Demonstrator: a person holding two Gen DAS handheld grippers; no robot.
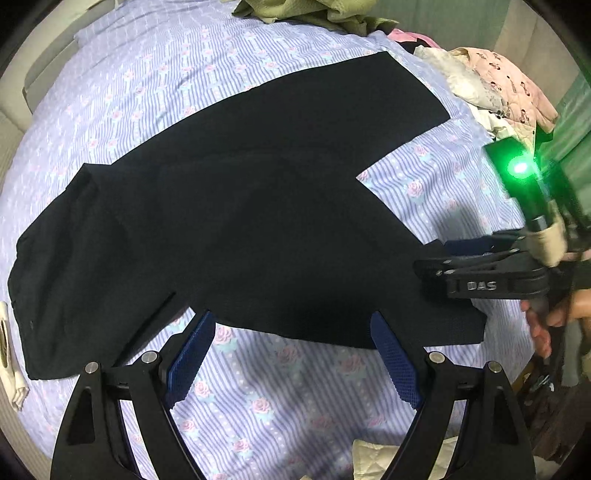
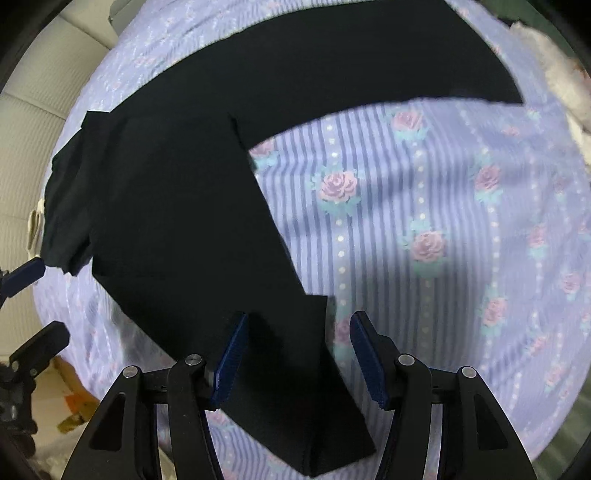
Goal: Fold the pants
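Observation:
Black pants (image 1: pixel 240 206) lie spread on a lilac rose-print bedsheet (image 1: pixel 280 398), legs splayed apart, waistband at the left. My left gripper (image 1: pixel 295 354) is open and empty, just short of the near leg's edge. My right gripper (image 2: pixel 295 354) is open, its blue pads on either side of the near leg's hem end (image 2: pixel 295 387), not closed on it. The right gripper also shows in the left wrist view (image 1: pixel 436 258) at the hem, with a green light above it. The pants fill the left and top of the right wrist view (image 2: pixel 177 206).
A heap of pink and white clothes (image 1: pixel 495 85) lies at the far right of the bed, olive fabric (image 1: pixel 306 11) at the far edge. A cream cloth (image 1: pixel 11 354) lies at the left bed edge. The left gripper's fingers (image 2: pixel 26 273) show at the right wrist view's left edge.

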